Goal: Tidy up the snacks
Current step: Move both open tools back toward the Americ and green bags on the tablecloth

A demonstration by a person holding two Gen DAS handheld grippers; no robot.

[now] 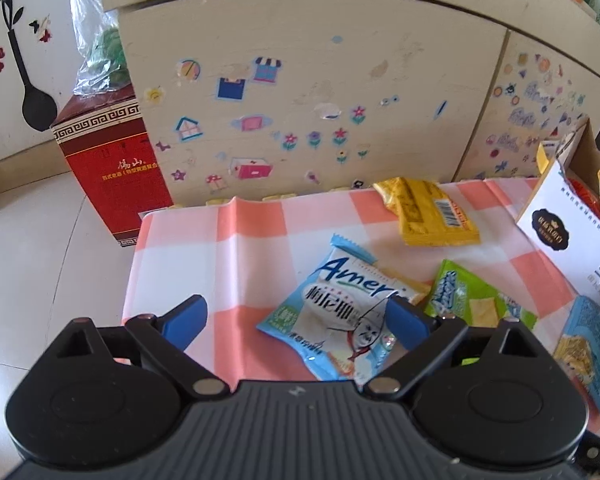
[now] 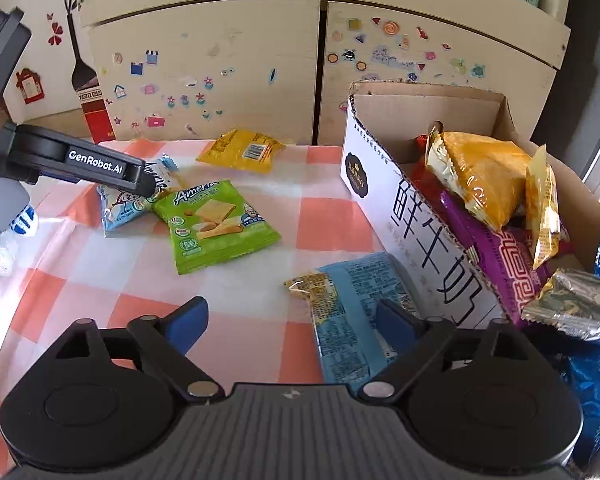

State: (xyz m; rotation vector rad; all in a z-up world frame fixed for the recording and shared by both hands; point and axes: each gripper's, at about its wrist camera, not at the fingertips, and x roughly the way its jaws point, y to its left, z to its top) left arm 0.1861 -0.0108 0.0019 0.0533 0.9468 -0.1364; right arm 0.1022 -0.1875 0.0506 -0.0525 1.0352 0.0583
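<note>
Roughly half done, judging by the layout. Four packets lie loose on the pink-and-white checked cloth (image 2: 324, 216), left to right: pale-blue cracker packet (image 2: 120, 210), green cracker packet (image 2: 216, 226), yellow packet (image 2: 244, 151) far, blue wafer packet (image 2: 352, 312) near. Cardboard box (image 2: 384, 184) at right already holds several — count unclear. Left gripper (image 1: 300, 320) and right gripper (image 2: 296, 320): jaws apart, empty.

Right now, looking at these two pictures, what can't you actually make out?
- Cardboard box: its bottom, in the right wrist view, is buried under snack bags.
- Long blue packet: near end hidden behind the right gripper.
- Light blue packet: lower edge hidden by the left gripper in the left wrist view.
- Red box: printing too small to read.
</note>
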